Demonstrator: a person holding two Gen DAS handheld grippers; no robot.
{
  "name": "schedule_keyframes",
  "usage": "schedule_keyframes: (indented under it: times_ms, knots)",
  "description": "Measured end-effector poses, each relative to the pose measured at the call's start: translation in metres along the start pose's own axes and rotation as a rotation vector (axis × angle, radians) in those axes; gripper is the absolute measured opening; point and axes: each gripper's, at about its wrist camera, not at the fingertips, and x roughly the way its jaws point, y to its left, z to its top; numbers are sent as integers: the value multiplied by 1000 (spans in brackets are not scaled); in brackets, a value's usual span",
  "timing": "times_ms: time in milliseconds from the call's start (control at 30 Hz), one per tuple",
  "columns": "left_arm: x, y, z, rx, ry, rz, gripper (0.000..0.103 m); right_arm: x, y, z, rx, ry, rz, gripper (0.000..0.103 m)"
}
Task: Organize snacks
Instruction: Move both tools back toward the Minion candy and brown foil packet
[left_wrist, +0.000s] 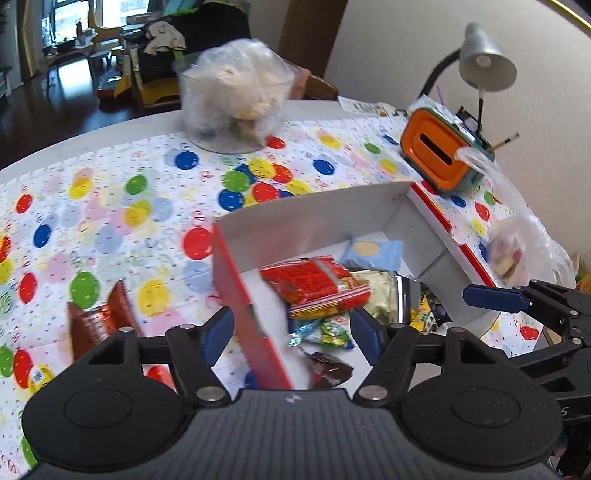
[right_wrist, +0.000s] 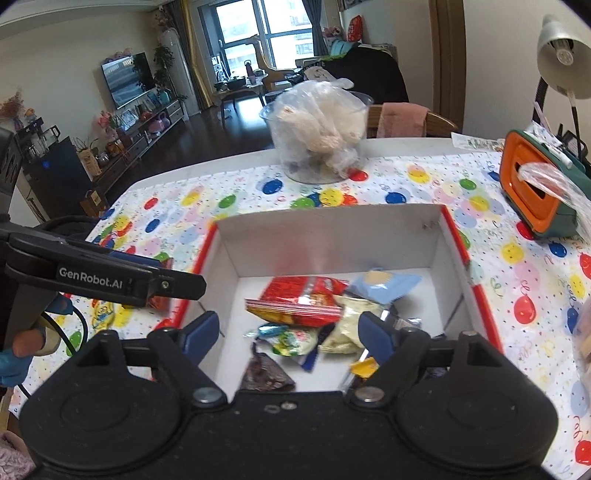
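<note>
With both the left hand-held gripper and right hand-held gripper wide open and empty above the red-edged white cardboard box, next approach the copper foil packet on the worktop low and square.

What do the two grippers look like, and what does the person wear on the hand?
Each gripper, left gripper and right gripper, has a black ribbed body, two round black discs, silver pivot pins and blue pads. The left gripper's side carries white "GenRobot.AI" lettering, and a black cable loops below it. The hand wears a blue glove.
</note>
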Motion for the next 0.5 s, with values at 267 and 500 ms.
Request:
schedule_keyframes:
  times_ms: [267,500]
  knots:
    - [-25,36,-15,-17,-27,2,73,2,42,-2,-14,-3,14,89]
    - [-52,74,-30,-19,-61,13,76,6,81,-4,-17,-13,10,96]
